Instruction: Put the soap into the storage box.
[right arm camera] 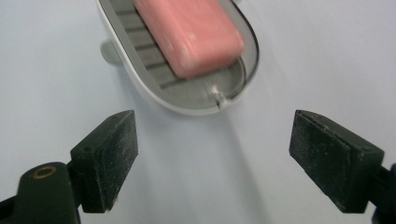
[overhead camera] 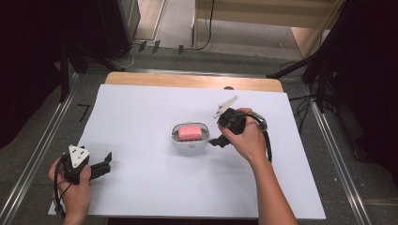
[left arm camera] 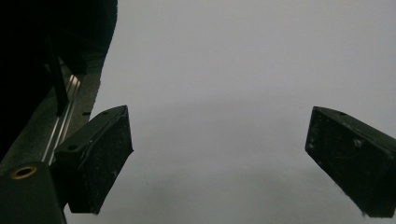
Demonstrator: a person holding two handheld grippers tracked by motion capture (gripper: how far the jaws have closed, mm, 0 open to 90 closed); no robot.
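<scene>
right hand-held gripper (right arm camera: pixel 212 158) wide, empty, just beside soap dish (overhead camera: pixel 174 137) holding pink soap (overhead camera: pixel 189 132). left hand-held gripper (left arm camera: pixel 219 163) wide, empty on desk (overhead camera: pixel 141 187). risk: a jaw could bump the dish rim and slide it.

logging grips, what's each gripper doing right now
left gripper: open, holding nothing.
right gripper: open, holding nothing, beside the pink soap bar in its grey oval dish.

A pink soap bar (overhead camera: pixel 189 132) lies flat in a white oval dish (overhead camera: pixel 174 137) mid-table.
</scene>
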